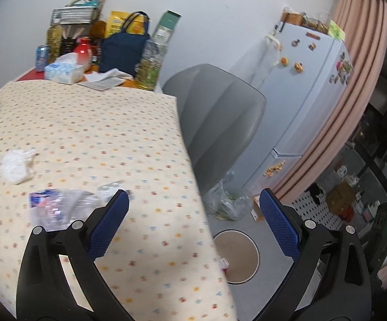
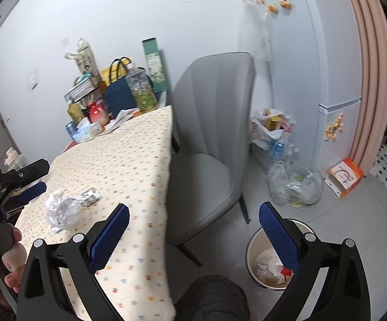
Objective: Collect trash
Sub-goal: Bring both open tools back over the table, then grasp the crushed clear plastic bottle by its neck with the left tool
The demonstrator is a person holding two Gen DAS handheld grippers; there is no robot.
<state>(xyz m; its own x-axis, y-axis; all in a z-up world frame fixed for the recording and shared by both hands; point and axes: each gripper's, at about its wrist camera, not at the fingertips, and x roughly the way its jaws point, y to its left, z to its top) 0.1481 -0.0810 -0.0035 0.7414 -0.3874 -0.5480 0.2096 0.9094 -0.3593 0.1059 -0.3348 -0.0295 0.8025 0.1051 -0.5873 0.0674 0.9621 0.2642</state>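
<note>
Three bits of trash lie on the dotted tablecloth: a crumpled white tissue, a crushed clear plastic bottle with a blue label, and a small clear wrapper. My left gripper is open and empty, with the bottle just left of its left fingertip. My right gripper is open and empty, straddling the table's right edge. A round trash bin stands on the floor below, holding paper scraps.
A grey chair stands against the table's right side. A clear plastic bag, an orange box and a white fridge lie beyond it. Bottles, bags and a tissue box crowd the table's far end. A hand holds the left gripper.
</note>
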